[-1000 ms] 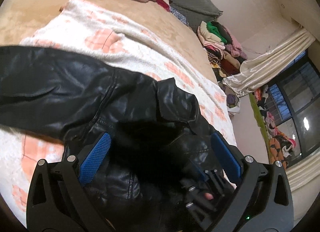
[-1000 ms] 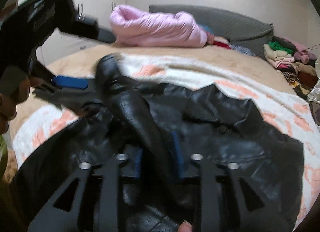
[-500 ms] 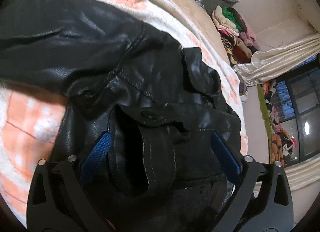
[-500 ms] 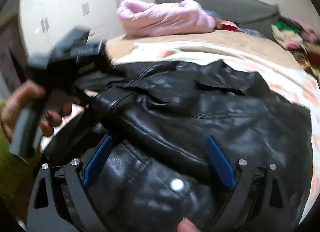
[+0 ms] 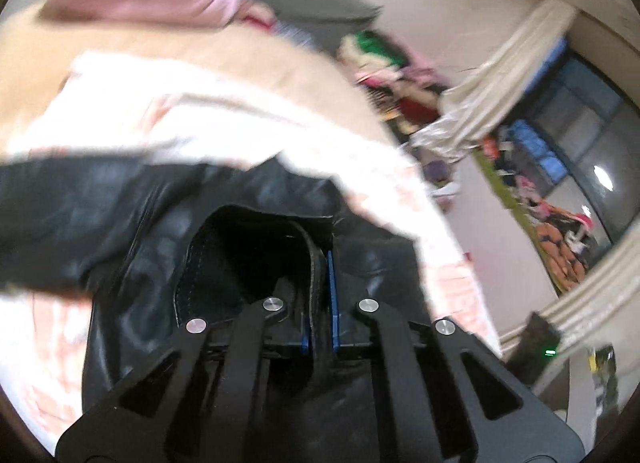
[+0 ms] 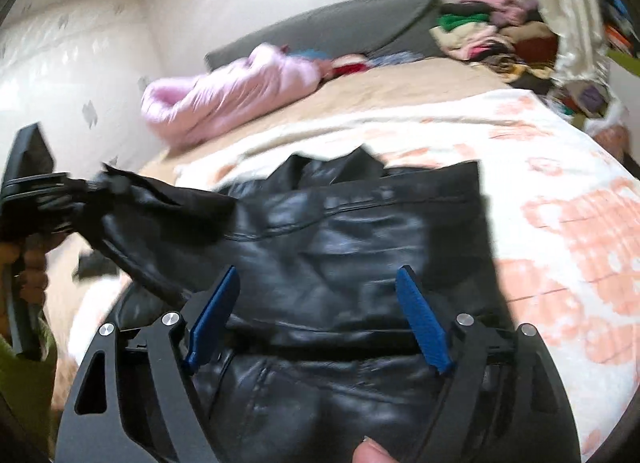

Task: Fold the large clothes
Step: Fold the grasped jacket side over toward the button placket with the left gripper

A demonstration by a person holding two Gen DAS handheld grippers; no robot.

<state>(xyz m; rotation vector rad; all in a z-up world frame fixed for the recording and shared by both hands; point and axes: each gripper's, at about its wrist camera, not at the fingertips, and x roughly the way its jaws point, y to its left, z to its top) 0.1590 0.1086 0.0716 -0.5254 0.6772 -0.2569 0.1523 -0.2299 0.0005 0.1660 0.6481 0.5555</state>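
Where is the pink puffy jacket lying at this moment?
In the right wrist view the pink puffy jacket lies at the far left of the bed, before the grey headboard and behind the black leather jacket.

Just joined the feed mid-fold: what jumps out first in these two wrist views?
The black leather jacket dominates, spread over the white-and-peach blanket on the bed. The left gripper is clamped on a fold of its edge, while the right gripper sits over the jacket's lower part, jaws closing with nothing pinched yet. Behind, a pink puffy coat lies by the grey headboard.
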